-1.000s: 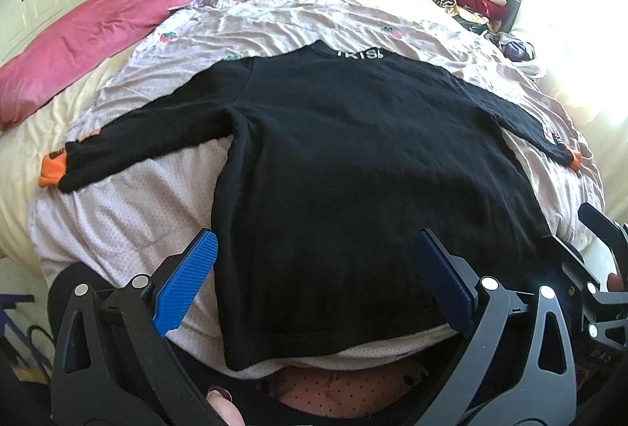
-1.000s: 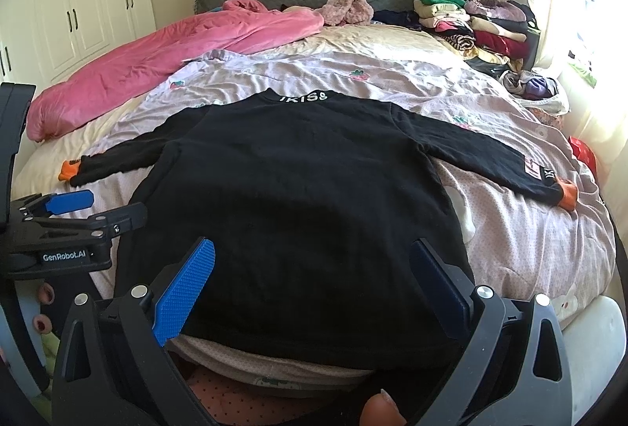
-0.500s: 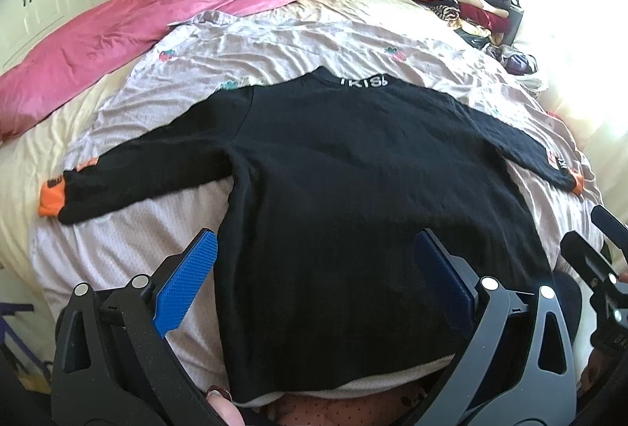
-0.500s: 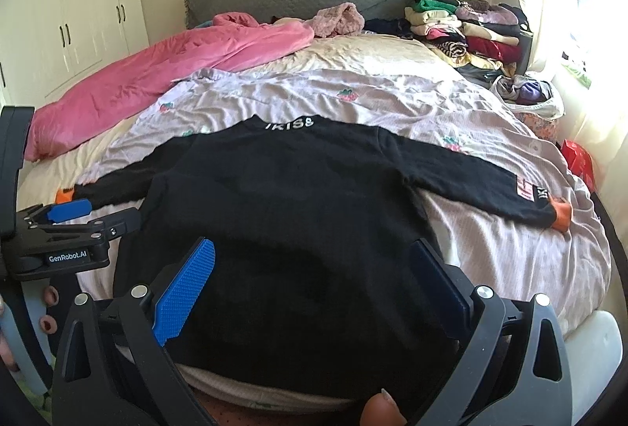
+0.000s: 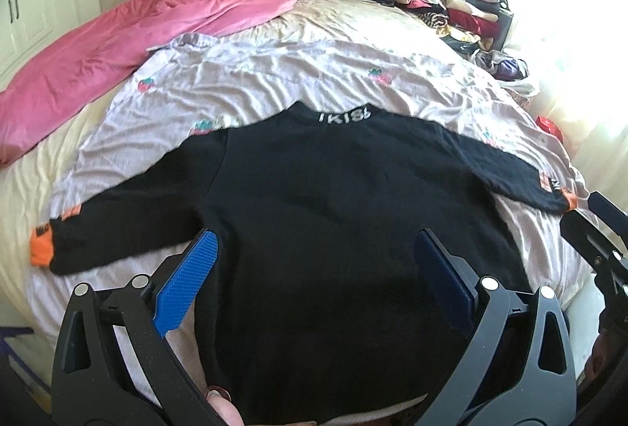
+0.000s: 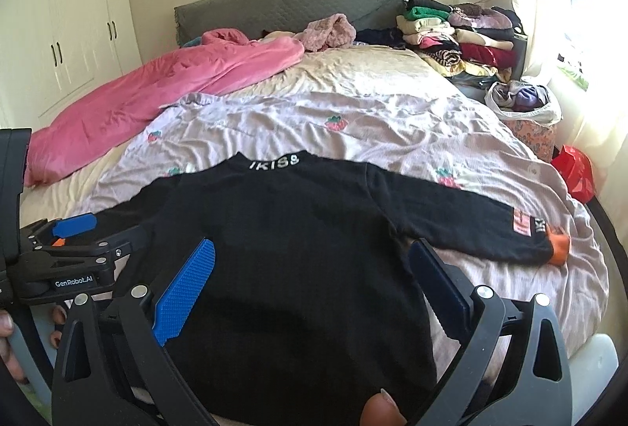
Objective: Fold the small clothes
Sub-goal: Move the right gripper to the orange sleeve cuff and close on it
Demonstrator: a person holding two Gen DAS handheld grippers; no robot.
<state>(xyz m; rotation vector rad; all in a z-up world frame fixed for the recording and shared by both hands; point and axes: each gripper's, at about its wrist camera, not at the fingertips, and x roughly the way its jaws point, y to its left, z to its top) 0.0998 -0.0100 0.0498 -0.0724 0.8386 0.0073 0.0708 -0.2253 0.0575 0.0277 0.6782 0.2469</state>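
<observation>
Black sweater [image 5: 333,214]: flat on bed [image 6: 373,80], unfolded.
Tongs: left tongs [image 5: 314,280], right tongs [image 6: 318,280] apart, empty.
Next: pinch a cuff (orange) [image 6: 559,247], fold inward.

A pink blanket [image 6: 157,96] lies near a stack of folded clothes [image 6: 459,37] by the grey headboard [image 6: 282,8].

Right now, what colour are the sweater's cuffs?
Orange cuffs on the black sweater, clearest in the right wrist view.
</observation>
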